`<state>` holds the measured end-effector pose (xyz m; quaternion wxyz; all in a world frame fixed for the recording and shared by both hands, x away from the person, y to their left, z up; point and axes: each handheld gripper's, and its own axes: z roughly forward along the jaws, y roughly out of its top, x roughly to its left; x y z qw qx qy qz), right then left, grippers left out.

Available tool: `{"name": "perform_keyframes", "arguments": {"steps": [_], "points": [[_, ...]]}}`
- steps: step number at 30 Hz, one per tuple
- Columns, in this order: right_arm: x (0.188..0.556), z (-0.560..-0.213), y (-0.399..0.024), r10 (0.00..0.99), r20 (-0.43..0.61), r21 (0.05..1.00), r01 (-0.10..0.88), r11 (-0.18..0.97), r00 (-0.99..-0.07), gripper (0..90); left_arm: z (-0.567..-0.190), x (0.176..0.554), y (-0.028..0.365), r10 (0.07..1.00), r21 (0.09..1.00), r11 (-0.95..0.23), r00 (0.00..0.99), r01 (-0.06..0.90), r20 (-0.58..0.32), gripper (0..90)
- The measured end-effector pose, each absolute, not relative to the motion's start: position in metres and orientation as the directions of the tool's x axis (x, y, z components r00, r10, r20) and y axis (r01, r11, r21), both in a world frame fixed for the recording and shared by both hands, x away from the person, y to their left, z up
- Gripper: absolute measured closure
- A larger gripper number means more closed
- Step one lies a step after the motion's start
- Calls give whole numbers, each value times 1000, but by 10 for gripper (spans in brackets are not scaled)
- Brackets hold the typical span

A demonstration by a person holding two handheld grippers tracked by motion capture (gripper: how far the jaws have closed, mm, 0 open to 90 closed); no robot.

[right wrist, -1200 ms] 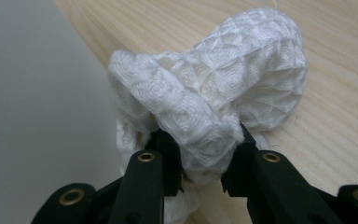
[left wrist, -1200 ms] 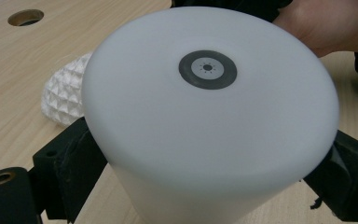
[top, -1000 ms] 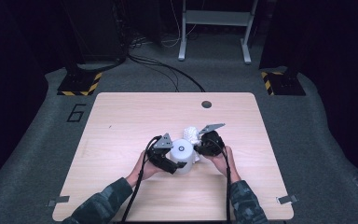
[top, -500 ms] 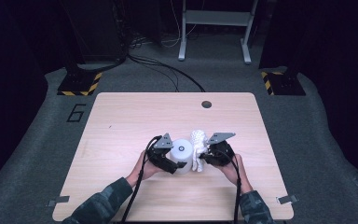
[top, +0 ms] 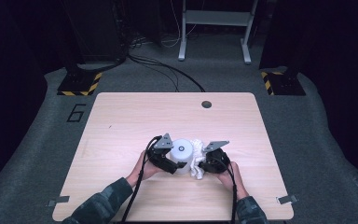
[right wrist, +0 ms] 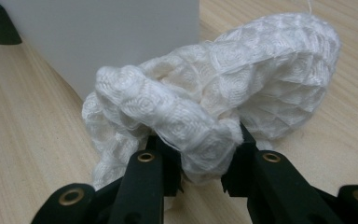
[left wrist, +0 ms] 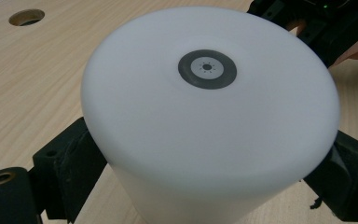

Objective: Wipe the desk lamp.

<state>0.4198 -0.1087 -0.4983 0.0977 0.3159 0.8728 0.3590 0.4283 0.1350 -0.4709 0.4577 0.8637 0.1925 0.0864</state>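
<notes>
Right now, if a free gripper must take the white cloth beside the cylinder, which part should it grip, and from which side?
Probably the raised bunched fold of the white cloth, from the side facing away from the white cylinder. The cloth lies crumpled against the cylinder, so that side is blocked; the right gripper already pinches it this way.

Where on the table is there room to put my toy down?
The far half, between the round hole and the white cylinder, is bare, as are both side edges. It's crowded near the front middle, around the cylinder, white cloth and both grippers.

White cylinder (left wrist: pixel 209 126), grey-ringed top; white quilted cloth (right wrist: pixel 223 107); pale wood table (top: pixel 121 121).
</notes>
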Motion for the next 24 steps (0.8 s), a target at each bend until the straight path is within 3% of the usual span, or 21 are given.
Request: {"name": "perform_keyframes", "arguments": {"steps": [17, 24], "points": [[416, -494, -107, 652, 28, 700, 481, 528, -758, 723, -464, 426, 141, 426, 832, -494, 904, 253, -21, 82], [412, -482, -115, 671, 14, 717, 475, 510, -742, 724, -456, 425, 147, 435, 839, -475, 900, 266, -40, 31]]}}
